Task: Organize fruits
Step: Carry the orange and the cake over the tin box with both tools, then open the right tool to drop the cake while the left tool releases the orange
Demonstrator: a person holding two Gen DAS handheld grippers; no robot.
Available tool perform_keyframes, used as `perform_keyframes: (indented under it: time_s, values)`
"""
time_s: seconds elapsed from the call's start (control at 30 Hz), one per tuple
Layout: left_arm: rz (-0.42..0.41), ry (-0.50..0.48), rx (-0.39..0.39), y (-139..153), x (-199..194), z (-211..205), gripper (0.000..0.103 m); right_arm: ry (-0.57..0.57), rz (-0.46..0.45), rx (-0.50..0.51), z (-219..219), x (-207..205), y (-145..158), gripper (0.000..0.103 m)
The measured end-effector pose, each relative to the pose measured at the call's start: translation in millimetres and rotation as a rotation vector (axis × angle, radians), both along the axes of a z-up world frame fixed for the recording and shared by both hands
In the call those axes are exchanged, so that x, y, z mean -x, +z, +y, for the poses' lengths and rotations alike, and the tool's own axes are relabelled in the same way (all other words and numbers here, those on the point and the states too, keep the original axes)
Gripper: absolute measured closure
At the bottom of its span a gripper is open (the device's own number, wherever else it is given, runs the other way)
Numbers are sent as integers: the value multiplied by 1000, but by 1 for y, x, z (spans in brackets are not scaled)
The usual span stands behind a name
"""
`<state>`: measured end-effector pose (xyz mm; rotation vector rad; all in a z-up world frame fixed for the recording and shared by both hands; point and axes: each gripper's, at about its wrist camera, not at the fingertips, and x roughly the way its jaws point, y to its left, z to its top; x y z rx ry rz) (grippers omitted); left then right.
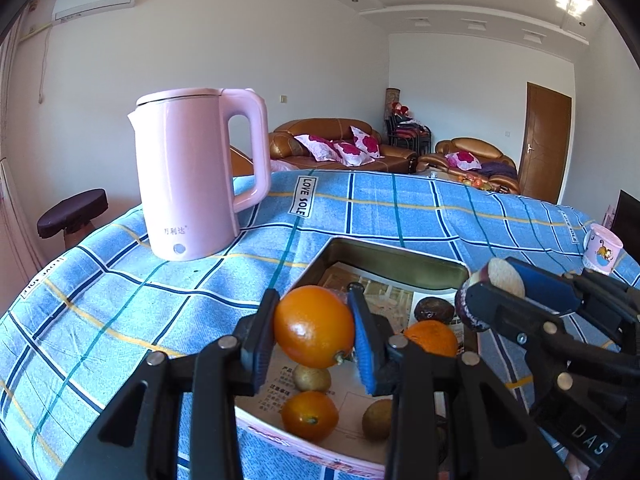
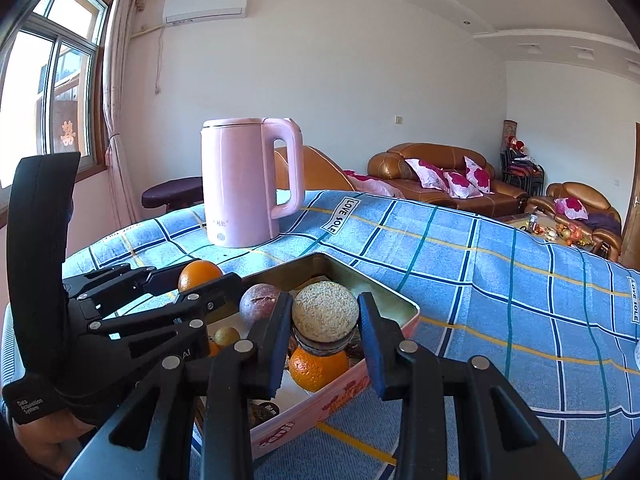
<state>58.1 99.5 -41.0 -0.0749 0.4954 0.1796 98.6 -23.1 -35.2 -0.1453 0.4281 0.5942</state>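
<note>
Over the checked tablecloth (image 1: 120,312), left fingers (image 1: 256,344) clamp an orange (image 1: 314,326), right fingers (image 2: 370,344) a passionfruit half (image 2: 325,318).

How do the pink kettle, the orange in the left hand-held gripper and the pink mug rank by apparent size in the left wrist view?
1. Pink kettle, clearly largest.
2. Orange, though it sits close to the camera, which inflates it.
3. Pink mug, small at the far right edge; its rank against the orange is unsure.
</note>
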Motion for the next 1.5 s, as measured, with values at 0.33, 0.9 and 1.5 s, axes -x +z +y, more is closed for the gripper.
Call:
perform_keyframes:
  time_s: [0.33,0.9,1.5]
  values:
    - [45,9,22,-6,-7,10,65,29,59,50,19,-11,-18,68]
    - [-18,33,21,0,8,11,25,-65,22,-8,-1,-2,-13,28]
    - [-73,8,10,15,32,-6,13,-170,-61,-3,-39,34,4,27]
